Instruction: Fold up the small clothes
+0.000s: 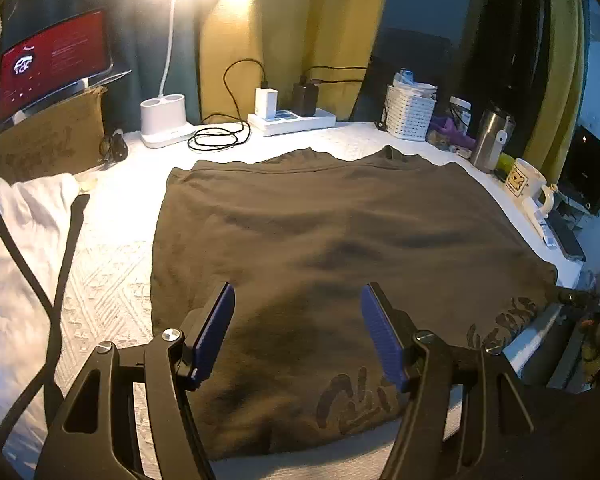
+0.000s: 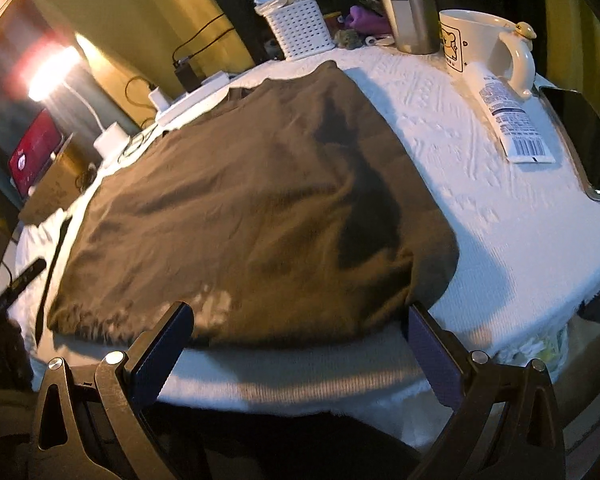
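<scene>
Lying flat and spread wide across the white quilted cover: a brown shirt of soft, matte knit, lightly rippled, darker lettering printed along its near hem, collar pointing away toward the curtain. Reaching almost to the cover's near edge with that hem.

Hovering just above the shirt's near hem, the left gripper, blue ribbed pads spread wide apart, holding nothing. Hanging just off the shirt's near right corner, the right gripper, fingers likewise parted and empty, over the cover's front edge.

Leaving bare embossed cover on both sides of the shirt: a broad strip to its right, a narrower one to its left beside a rumpled white cloth and a black strap.

Crowding the shirt's far side: a lit white lamp, a power strip with looped black cables, a white lattice basket, a steel tumbler, a cream mug, a printed tube. Standing far left of the shirt, a red-lit screen.
</scene>
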